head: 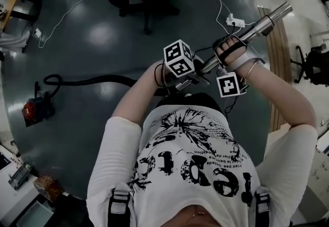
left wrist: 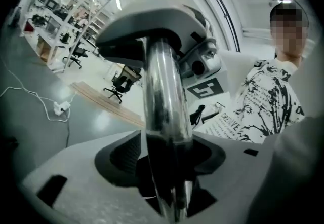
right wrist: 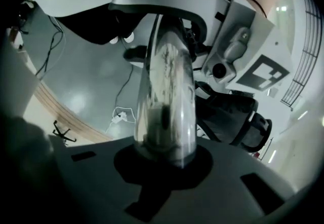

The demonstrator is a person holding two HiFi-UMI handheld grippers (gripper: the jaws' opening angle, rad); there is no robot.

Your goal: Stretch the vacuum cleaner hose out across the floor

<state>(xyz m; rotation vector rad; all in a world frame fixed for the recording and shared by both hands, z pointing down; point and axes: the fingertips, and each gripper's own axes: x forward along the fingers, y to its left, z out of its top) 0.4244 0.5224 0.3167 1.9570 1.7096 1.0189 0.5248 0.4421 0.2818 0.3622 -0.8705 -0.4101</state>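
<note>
Vacuum cleaner hose (head: pixel 97 81) lies on the dark floor (head: pixel 103 36) at the left. It runs as a black line from a small loop beside the red cleaner body (head: pixel 36 109) toward the person and vanishes under the left forearm. It looks mostly straight, with slack remaining at that loop. Its rigid end, the metal tube (head: pixel 262 24), slants toward the far right with both grippers on it. The right gripper (right wrist: pixel 164 91) is clamped snugly on the tube, farther along it, with the right hand (head: pixel 230 51) reaching out and the elbow bent. The left gripper (left wrist: pixel 162 111) sits nearer the hose end, close to the chest, with the forearm tucked in. The tube runs between its jaws, but dark gaps at either side suggest they are spread and not pinching, though the wide lens makes this hard to be sure of. To do this well, I would let the right grip carry the pull and draw the tube steadily away from the cleaner, keeping it low. I would stop before the cleaner body drags or the white power strip (head: pixel 235 21) gets caught.
</note>
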